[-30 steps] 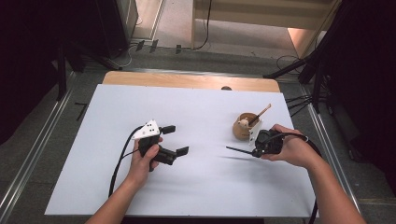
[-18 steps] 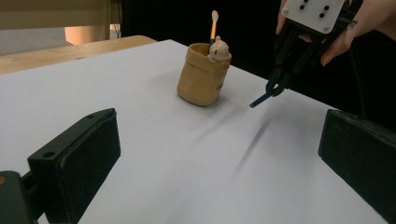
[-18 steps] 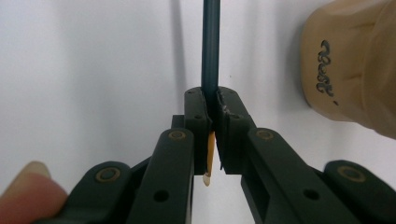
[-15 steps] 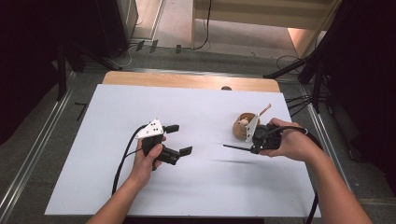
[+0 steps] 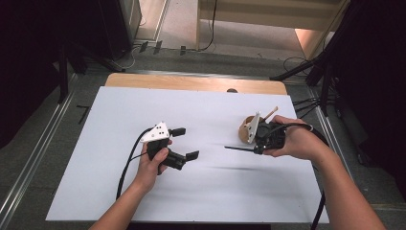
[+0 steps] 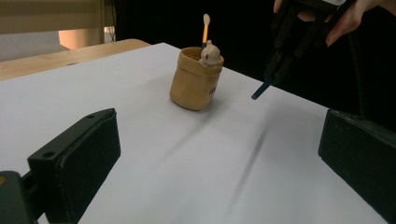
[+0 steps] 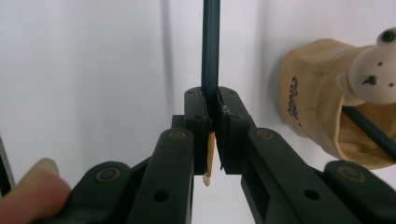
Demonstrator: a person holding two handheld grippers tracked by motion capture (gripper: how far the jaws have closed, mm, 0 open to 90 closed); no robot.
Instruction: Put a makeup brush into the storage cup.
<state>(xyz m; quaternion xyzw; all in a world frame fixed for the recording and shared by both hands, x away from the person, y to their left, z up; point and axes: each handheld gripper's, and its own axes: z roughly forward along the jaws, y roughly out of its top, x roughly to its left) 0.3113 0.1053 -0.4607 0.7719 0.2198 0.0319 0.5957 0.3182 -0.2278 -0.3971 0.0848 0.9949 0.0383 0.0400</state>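
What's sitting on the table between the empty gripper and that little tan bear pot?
Nothing: the high view shows bare white table between the left gripper and the pot.

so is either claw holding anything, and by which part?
The right claw is shut on a dark pencil, gripped near its yellow, pale-tipped end. The left claw is open, holding nothing.

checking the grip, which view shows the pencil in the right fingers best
The right gripper view: the dark pencil runs straight up from between the shut fingers, filling the centre. The left gripper view catches just its tip below the right gripper. The high view shows a thin dark line.
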